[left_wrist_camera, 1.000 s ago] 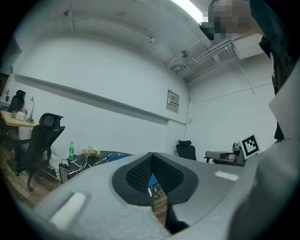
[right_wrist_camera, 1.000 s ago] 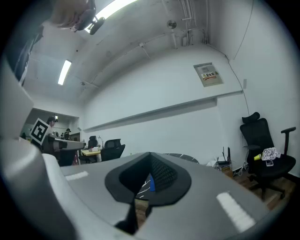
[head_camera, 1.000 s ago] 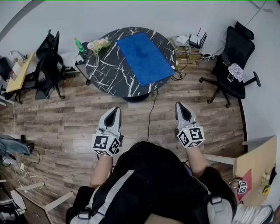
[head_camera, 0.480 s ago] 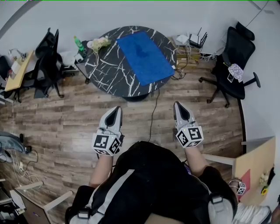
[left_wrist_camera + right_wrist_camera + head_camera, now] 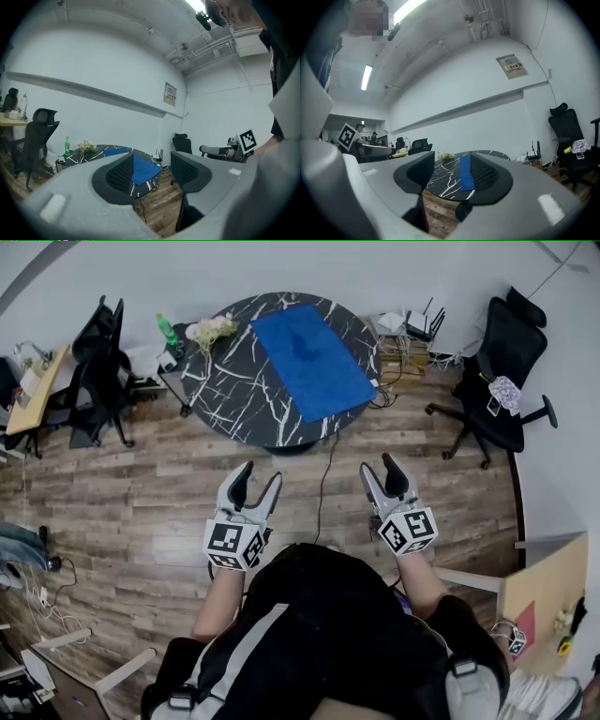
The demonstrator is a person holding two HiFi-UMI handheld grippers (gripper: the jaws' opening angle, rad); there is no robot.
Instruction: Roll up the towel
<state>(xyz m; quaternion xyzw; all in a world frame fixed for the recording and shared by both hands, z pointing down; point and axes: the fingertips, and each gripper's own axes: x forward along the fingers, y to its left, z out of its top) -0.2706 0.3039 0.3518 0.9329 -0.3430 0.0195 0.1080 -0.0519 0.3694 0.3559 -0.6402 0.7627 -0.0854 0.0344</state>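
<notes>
On the plank floor of an office, nearest the camera, a person in a dark top (image 5: 319,634) stands well short of the table, a gripper in each hand. The left gripper (image 5: 260,474) and right gripper (image 5: 378,466) have both just been opening. Their jaws now stand released, with nothing between them, aimed at the table ahead. This looks like preparation only: rolling has not begun. Farther off, the blue towel (image 5: 312,365) lies flat and unrolled on the right half of the round marble-patterned table (image 5: 234,381), reaching its near right edge. A dark patch at the towel's middle may be a crease or a damp spot; it cannot be told. The table's base sits mostly hidden beneath its top.
</notes>
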